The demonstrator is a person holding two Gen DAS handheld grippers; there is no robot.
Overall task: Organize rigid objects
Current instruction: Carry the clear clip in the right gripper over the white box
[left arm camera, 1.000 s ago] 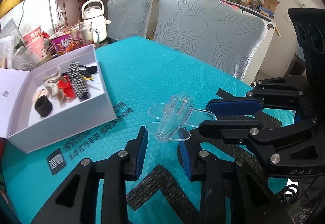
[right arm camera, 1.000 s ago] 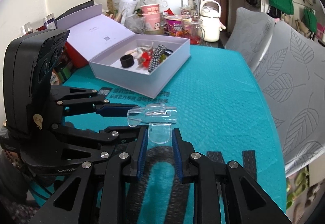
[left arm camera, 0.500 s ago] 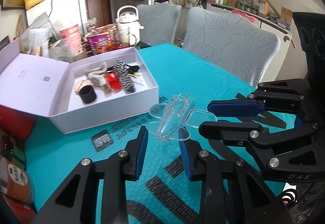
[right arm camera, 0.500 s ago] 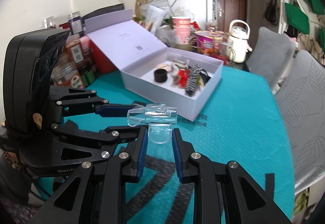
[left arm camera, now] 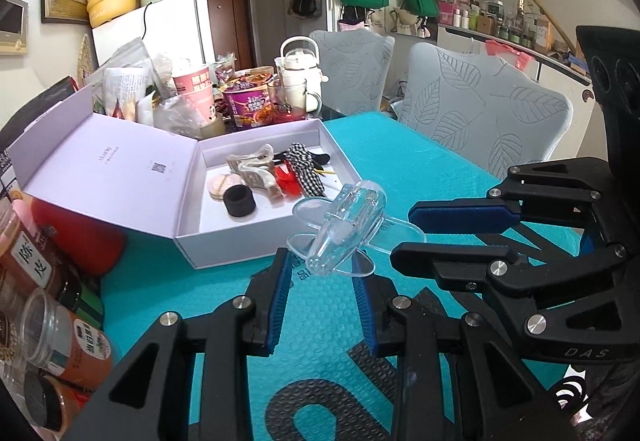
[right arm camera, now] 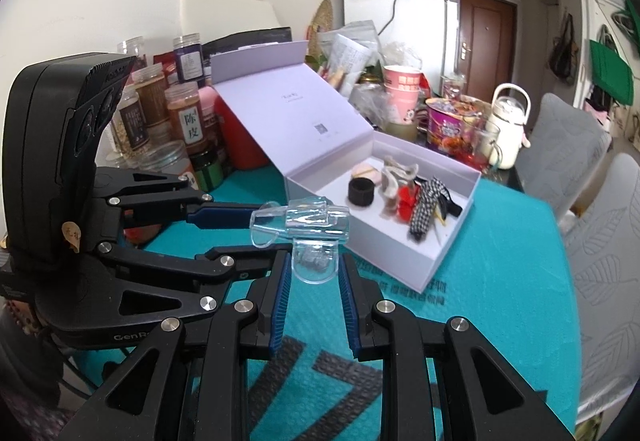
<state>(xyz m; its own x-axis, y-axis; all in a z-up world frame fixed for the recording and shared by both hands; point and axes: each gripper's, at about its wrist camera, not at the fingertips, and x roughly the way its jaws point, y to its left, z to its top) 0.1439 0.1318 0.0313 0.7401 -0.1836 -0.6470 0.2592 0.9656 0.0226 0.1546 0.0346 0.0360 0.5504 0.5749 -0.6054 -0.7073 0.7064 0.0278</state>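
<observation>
Two grippers meet over the teal table mat (left arm camera: 420, 161), both at one clear plastic clip (left arm camera: 344, 229). We see the left gripper (left arm camera: 322, 295) with its blue pads at either side of the clip's lower tab; whether the pads press the plastic we cannot tell, since the clear edges blur against the mat. In the right wrist view, the right gripper (right arm camera: 312, 273) brackets a rounded clear tab in the same way, with thin gaps visible on both sides, so contact is again uncertain. The clip hangs above the mat, just near of the open box (left arm camera: 256, 241).

We note the box, pale lilac, lid (right arm camera: 280, 101) tilted back to the left. Inside lie a black ring (left arm camera: 239, 202), a beige claw clip (left arm camera: 252, 165), something red (left arm camera: 288, 179) half covered, and a black-and-white checked bow (left arm camera: 304, 165). Smaller items beneath these are hard to separate.

Far of the box stand paper cups (right arm camera: 402, 89), a snack bowl (right arm camera: 452, 125) and a white kettle (right arm camera: 508, 129). Jars (left arm camera: 60, 337) at the left edge are cut off. Two grey leaf-print chairs (left arm camera: 480, 117) stand on the right.
</observation>
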